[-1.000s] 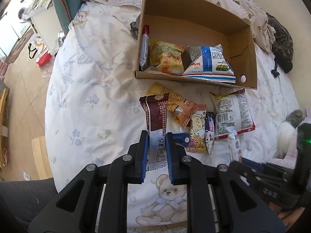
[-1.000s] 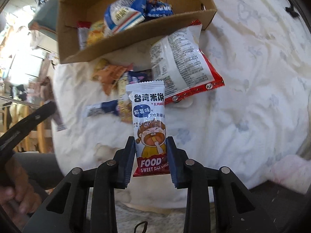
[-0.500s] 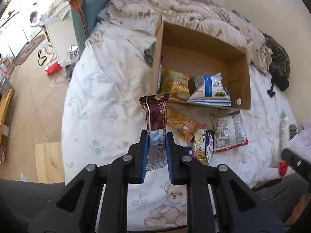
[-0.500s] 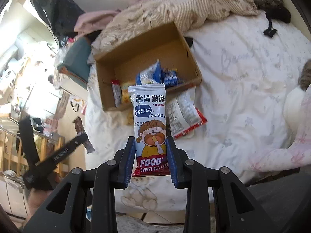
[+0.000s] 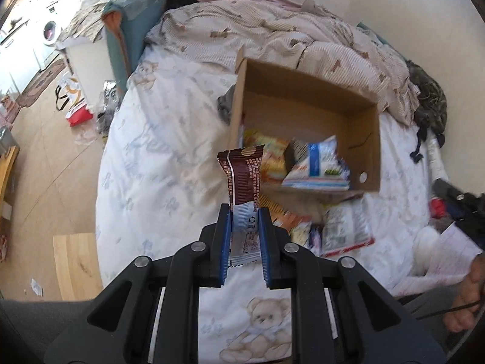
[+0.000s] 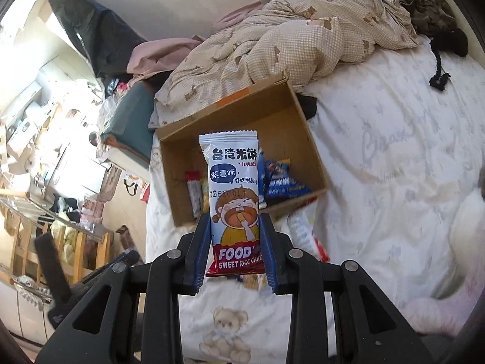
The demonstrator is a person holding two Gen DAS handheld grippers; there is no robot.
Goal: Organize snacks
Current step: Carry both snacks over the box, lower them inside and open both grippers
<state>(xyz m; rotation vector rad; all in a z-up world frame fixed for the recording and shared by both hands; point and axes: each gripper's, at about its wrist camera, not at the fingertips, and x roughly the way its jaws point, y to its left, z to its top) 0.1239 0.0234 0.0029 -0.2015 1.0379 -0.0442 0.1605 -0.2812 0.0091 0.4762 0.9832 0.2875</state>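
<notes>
- In the left wrist view, a long brown snack wrapper with a white lower end (image 5: 244,188) is seen clamped upright at centre frame by the left gripper (image 5: 245,236), its blue-padded fingers (image 5: 225,242) pressed against both edges of the wrapper.
- In the right wrist view, a white and red rice-cake packet printed with a cartoon child (image 6: 234,200) is held upright at centre frame by the right gripper (image 6: 235,248), the jaws closed on the packet's lower half.
- An open brown cardboard box (image 5: 368,151) is seen lying on a white bed sheet printed with bears and flowers (image 5: 157,157), just above and to the right of the brown wrapper in the frame.
- Inside the box, a blue and white snack bag (image 5: 318,166) is seen towards the right, with a yellow-orange snack bag (image 5: 272,160) beside it on the left.
- Several loose snack packets (image 5: 345,227) are scattered on the sheet just below the box's near wall, at lower right of centre.
- A crumpled beige checked quilt (image 6: 288,36) is piled behind the box, along the top of the frame.
</notes>
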